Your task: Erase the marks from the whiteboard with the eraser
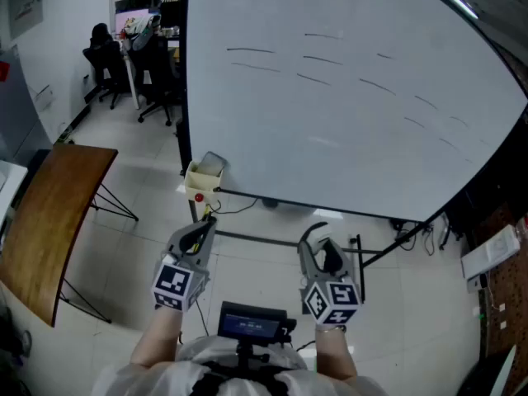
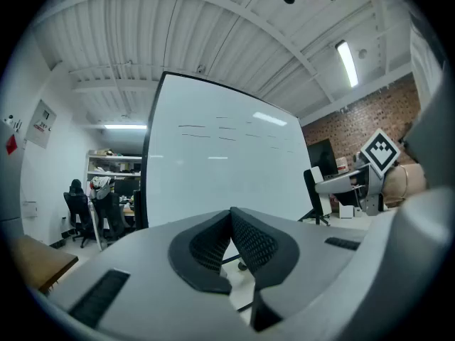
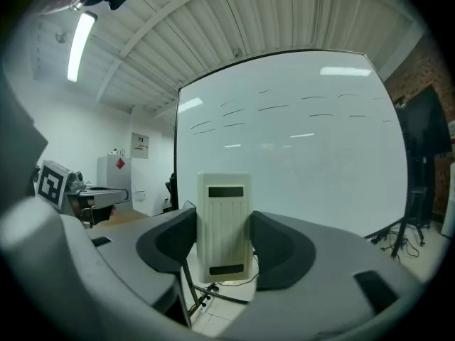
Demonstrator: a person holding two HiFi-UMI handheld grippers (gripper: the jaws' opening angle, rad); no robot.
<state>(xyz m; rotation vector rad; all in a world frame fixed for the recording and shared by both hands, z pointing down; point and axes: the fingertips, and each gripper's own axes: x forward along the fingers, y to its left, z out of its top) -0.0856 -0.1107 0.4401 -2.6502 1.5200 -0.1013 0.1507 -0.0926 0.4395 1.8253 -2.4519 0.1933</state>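
Observation:
A big whiteboard point(image 1: 346, 122) stands ahead on a floor stand, with several short dark dash marks point(image 1: 252, 50) across its upper part. The right gripper view shows a cream rectangular eraser point(image 3: 226, 226) standing upright between the jaws, my right gripper point(image 3: 224, 222) shut on it, and the marked whiteboard point(image 3: 306, 141) well beyond. My left gripper point(image 2: 230, 222) is shut with nothing in it, its pads point(image 2: 206, 247) meeting. In the head view both grippers are low, short of the board: left point(image 1: 205, 225), right point(image 1: 322, 244).
A brown wooden table point(image 1: 49, 213) stands at the left. A cream box point(image 1: 202, 180) sits by the board's lower left corner. Stand legs and cables point(image 1: 371, 250) lie under the board. Office chairs point(image 1: 107, 64) stand far left; shelving point(image 1: 491, 250) is at the right.

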